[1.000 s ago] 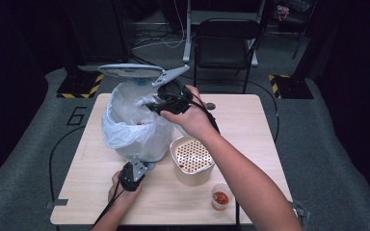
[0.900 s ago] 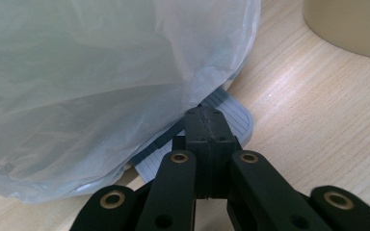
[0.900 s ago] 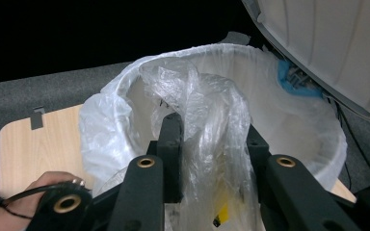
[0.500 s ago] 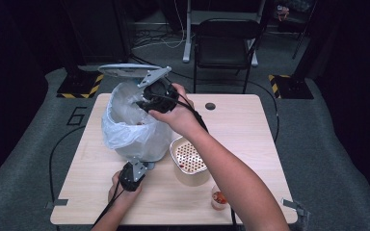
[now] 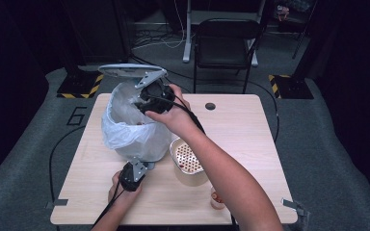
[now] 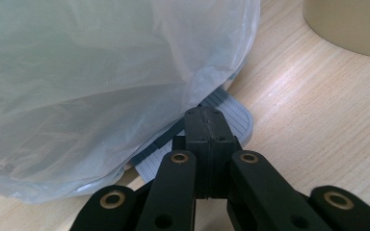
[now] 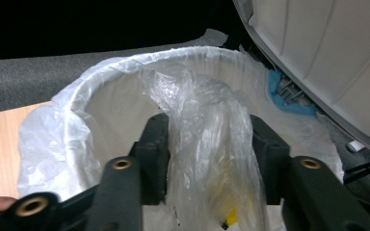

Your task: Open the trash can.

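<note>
Left gripper (image 5: 134, 169): held low at the near left of the table (image 5: 250, 144); its jaws are pressed together, tips resting on the grey ribbed pedal (image 6: 231, 113) at the bin's foot.
Bin liner (image 5: 125, 137): seen draped over the pedal just above and left of those closed jaws in the left gripper view, and folded over the rim of the bin (image 7: 106, 91).
Lid (image 5: 127, 70): raised, tilted open just behind the right gripper.
Right gripper (image 5: 147, 103): held over the bin's mouth; jaws apart, with a bunched clear plastic bag (image 7: 207, 144) caught between them, though a firm pinch cannot be confirmed.
Perforated container (image 5: 189, 161): set on the table below the right forearm, right of the left gripper.
Small cup (image 5: 216, 198): near the front edge, with reddish contents.
</note>
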`<state>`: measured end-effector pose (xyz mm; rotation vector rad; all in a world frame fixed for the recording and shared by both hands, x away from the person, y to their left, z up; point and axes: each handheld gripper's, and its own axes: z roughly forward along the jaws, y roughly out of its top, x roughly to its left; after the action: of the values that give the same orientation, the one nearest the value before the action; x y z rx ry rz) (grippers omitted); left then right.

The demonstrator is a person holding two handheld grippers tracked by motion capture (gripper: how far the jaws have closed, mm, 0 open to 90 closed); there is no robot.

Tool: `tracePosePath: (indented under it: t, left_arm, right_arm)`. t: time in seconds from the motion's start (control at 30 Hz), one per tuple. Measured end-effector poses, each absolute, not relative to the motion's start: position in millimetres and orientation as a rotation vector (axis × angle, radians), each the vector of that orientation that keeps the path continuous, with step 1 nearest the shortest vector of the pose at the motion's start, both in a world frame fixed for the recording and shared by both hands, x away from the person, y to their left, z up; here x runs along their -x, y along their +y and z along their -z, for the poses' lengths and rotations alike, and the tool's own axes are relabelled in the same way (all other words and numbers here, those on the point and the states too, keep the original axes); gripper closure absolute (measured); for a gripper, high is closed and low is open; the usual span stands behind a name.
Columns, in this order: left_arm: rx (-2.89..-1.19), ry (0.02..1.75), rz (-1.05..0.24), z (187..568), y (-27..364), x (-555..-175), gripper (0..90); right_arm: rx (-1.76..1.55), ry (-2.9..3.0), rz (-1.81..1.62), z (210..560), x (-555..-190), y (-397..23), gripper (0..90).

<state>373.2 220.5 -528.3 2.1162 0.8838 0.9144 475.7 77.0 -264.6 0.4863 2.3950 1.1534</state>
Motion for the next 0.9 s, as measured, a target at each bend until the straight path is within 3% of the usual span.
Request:
tracePosePath:
  t: [0.13,0.4,0.9]
  left_arm:
    - [-2.116,0.883,-0.917,528.4,220.5,-373.2,90.0]
    - [-2.115,0.885,-0.913,528.4,220.4,-373.1,90.0]
    - [-2.116,0.884,-0.914,528.4,220.5,-373.2,90.0]
  right_arm:
    - [-0.519,2.387,-1.175,268.3,-479.4,78.8,45.0]
    - [-0.526,2.411,-1.226,272.9,-481.6,82.1,37.4]
    - [-0.522,2.419,-1.244,264.0,-470.8,59.7,38.9]
